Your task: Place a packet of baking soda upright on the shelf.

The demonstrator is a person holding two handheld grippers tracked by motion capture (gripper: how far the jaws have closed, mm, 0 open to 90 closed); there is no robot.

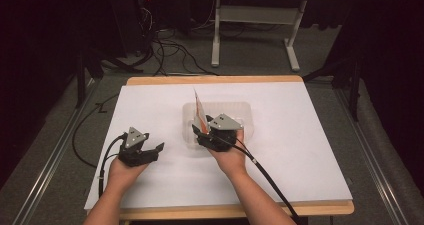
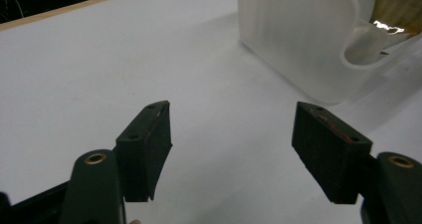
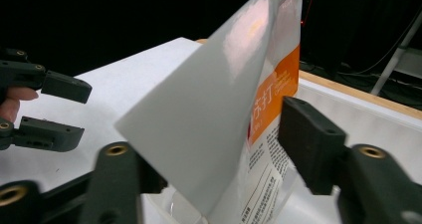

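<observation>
Near the middle of the desk (image 1: 150, 110), toward its right half, we see a clear plastic tray (image 1: 240, 110) with a white-and-orange packet (image 1: 200, 107) standing on edge at its left side. The right gripper (image 1: 206, 126) sits at the tray's near-left corner, its jaws spread on either side of the packet; we judge the packet just released into the tray, so the step in hand is the placing. The left gripper (image 1: 152, 147) rests apart, toward the near left edge of the desk, jaws spread and empty.

The next move, in our judgement, calls for drawing the right gripper back without brushing the packet, which leans and could tip.

The right gripper view shows the packet (image 3: 239, 114) close between the pads with a gap on the right side, printed text and an orange band facing right; contact on the left pad we cannot tell. The left gripper view gives the tray's frosted wall (image 2: 298, 40) and bare desk between its fingers (image 2: 149, 149).
</observation>
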